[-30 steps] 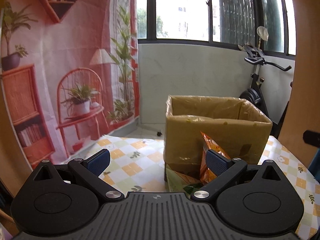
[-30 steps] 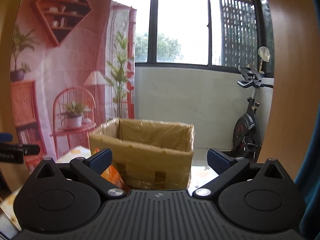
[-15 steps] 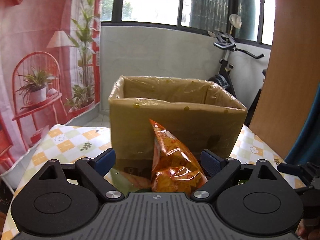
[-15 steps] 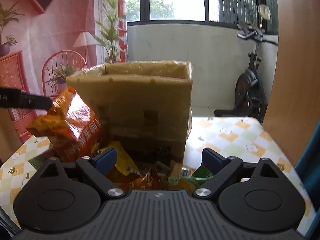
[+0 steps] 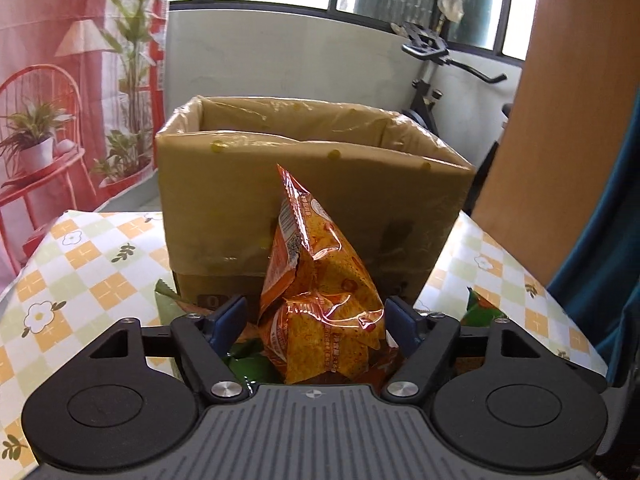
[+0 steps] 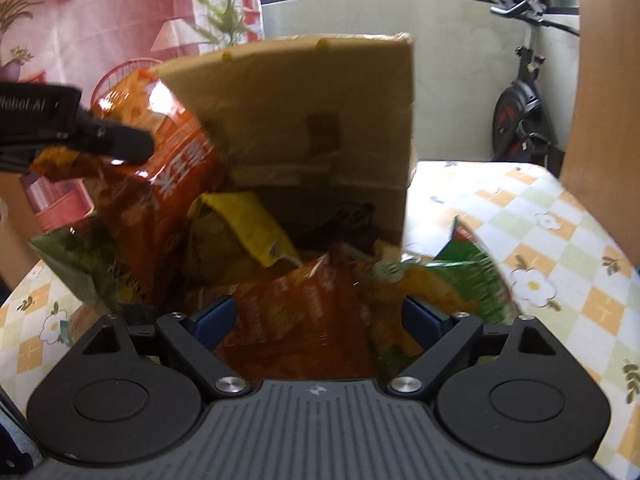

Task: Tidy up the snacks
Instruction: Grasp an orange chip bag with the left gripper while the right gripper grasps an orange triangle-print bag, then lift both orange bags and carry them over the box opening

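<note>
One cardboard box (image 5: 312,184) stands on a checked tablecloth (image 5: 100,264), with an exercise bike (image 5: 432,68) by the window. At least five snack bags are heaped before it. The left gripper (image 5: 316,320) is clamped on an orange bag (image 5: 320,300). The right gripper (image 6: 320,316) is spread wide over another orange packet (image 6: 296,320), touching neither side.

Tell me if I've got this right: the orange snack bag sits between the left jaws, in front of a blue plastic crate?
Not quite. The orange snack bag is between the left jaws, but behind it stands a brown cardboard box, not a blue crate. The left wrist view shows this.
</note>
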